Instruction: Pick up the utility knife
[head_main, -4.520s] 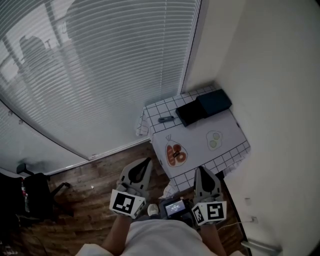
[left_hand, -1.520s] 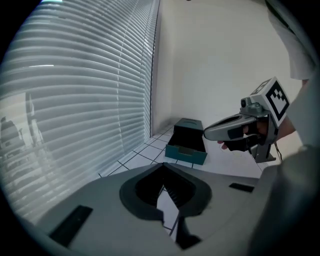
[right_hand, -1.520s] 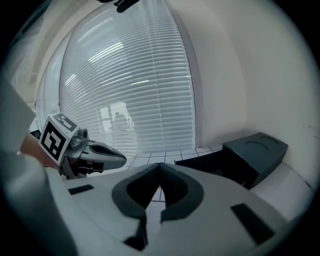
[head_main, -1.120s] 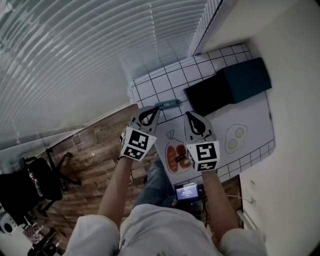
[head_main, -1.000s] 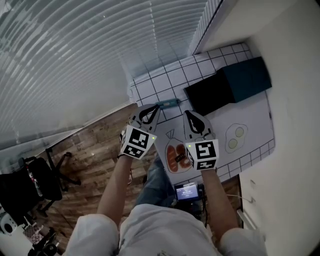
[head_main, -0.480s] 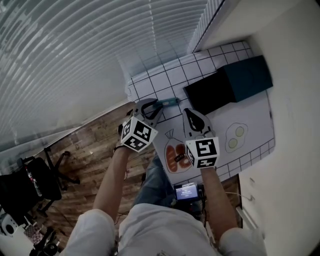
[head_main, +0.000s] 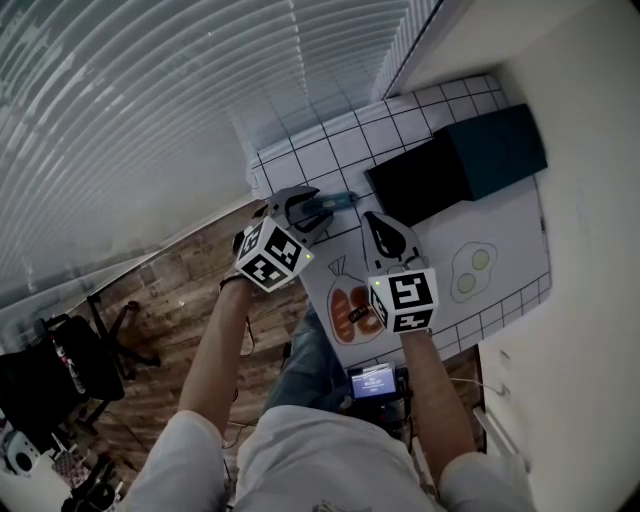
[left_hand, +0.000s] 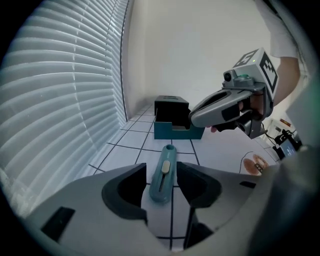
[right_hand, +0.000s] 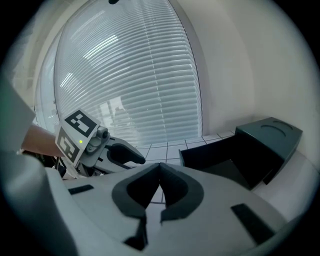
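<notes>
left gripper (left_hand: 162, 186) jaws opening, one each side of the utility knife (left_hand: 163, 172); pads not pressing it. knife lies flat on the grid-print cloth (head_main: 300, 160), nr the edge by the blinds (head_main: 150, 100), slider face up, far end twd the teal box (left_hand: 172, 125). in head view only the knife's far end (head_main: 338, 199) shows past the left gripper (head_main: 300, 208); rest is hidden under the jaws. can't tell if blade is out. right gripper (right_hand: 160, 172) tips closed tog., nothing betw. them, held over the cloth beside the box (head_main: 495, 150). box inside is dark, contents can't be made out.
</notes>
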